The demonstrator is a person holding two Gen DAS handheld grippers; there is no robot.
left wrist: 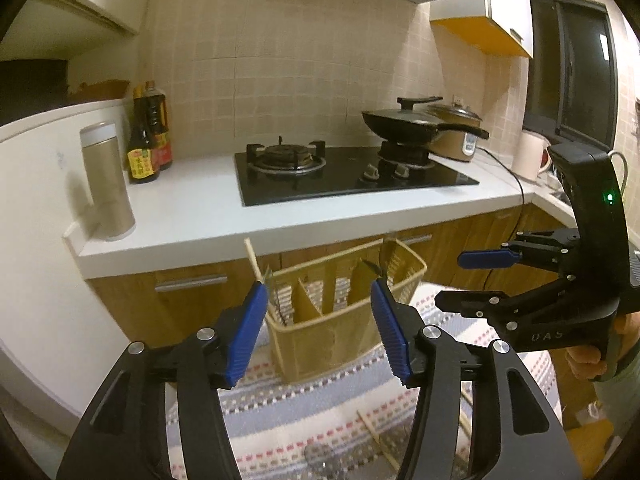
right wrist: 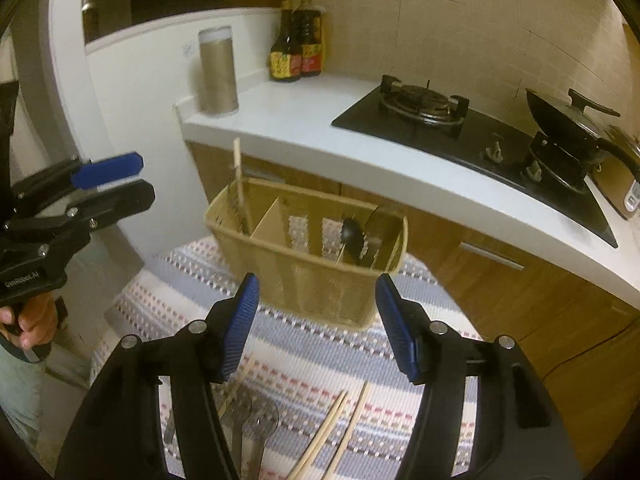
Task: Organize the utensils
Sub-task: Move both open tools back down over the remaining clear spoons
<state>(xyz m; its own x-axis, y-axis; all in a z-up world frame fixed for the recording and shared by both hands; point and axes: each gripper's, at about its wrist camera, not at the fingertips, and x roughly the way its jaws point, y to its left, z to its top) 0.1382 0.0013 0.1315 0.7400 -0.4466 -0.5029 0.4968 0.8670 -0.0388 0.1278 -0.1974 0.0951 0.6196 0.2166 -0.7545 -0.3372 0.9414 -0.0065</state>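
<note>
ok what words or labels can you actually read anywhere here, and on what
"UAS": on the right hand-held gripper, on its black body, letters faint.
"GenRobot.AI": on the left hand-held gripper, on its black body, small but readable.
Sauce bottles: red and yellow labels, print too blurred to read.
Rice cooker: panel markings too small to read.

ahead of the left gripper (left wrist: 320,328), between its parted, empty jaws, stood the basket (left wrist: 320,356), its cardboard dividers (right wrist: 267,218) splitting the top into narrow slots. one chopstick (left wrist: 254,261) jutted from the left slot and a dark ladle (right wrist: 352,236) filled the right one; the middle slots lay open. the countertop edge (left wrist: 280,236) overhung just behind. below the right gripper (right wrist: 318,328), loose chopsticks (right wrist: 340,428) and spoons (right wrist: 256,424) cluttered the striped mat (right wrist: 304,356).
</note>
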